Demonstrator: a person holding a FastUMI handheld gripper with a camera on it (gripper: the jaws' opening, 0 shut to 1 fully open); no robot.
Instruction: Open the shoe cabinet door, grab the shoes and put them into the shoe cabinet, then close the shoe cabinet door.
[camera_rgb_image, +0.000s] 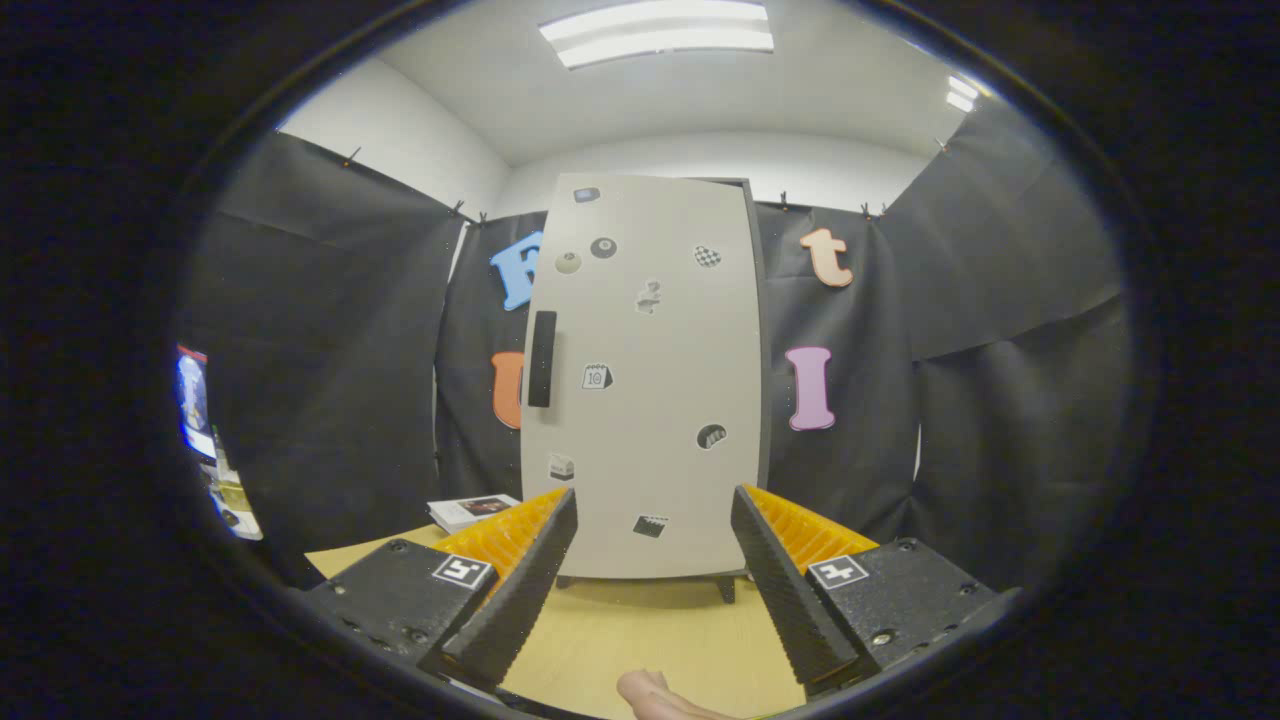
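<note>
**Jaws spread before the shut cabinet**

Nearest to us, a fingertip (655, 695) of a person pokes in on the near side of the shoe cabinet (645, 380), below the gap between the jaws. The gripper (650, 520) is held with its jaws spread wide; they hold nothing and touch nothing. Their inner faces are ribbed with fine ridges, and each finger (520, 590) carries a small square marker on its block-shaped base.

Under the jaws lies the table (640, 630), a smooth, pale wooden surface. Ahead of the jaws, the shoe cabinet stands upright on short dark feet on this table. Its door (660, 330) is closed: a flat, matte, light grey panel dotted with small stickers, with a dark vertical bar handle (541, 358) near its left edge.

To the left of the cabinet's foot, a thin stack of booklets (470, 510) lies on the table. Behind the cabinet hangs black cloth (320, 330), loosely creased, and above it a white ceiling with a long light fixture (657, 32).
</note>
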